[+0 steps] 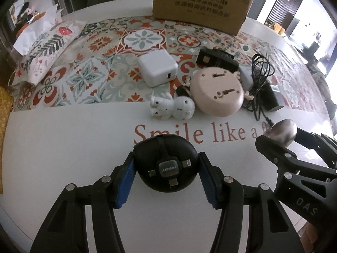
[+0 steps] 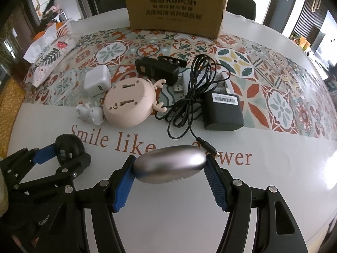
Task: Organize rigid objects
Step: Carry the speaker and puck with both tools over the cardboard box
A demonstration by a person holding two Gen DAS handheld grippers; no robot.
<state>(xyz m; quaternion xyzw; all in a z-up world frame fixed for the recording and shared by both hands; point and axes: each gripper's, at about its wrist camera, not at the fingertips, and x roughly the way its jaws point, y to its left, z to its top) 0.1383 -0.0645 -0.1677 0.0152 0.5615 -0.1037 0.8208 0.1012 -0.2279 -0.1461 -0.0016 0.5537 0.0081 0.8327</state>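
Note:
My left gripper (image 1: 166,168) is shut on a round black cable-reel charger (image 1: 166,162) over the white table front. It also shows in the right wrist view (image 2: 69,145). My right gripper (image 2: 170,166) is shut on a silver oval case (image 2: 170,164), seen at the right in the left wrist view (image 1: 283,133). On the table lie a pink round deer-shaped gadget (image 2: 128,105), a white figurine (image 2: 89,113), a white charger cube (image 2: 97,83), a black power adapter (image 2: 223,111) with its black cable (image 2: 193,88), and a black device (image 2: 157,68).
A cardboard box (image 2: 177,6) stands at the back of the table on a patterned tile mat (image 2: 280,105). A floral tissue pouch (image 2: 50,57) lies at the back left. A small USB plug (image 2: 179,88) lies by the cable.

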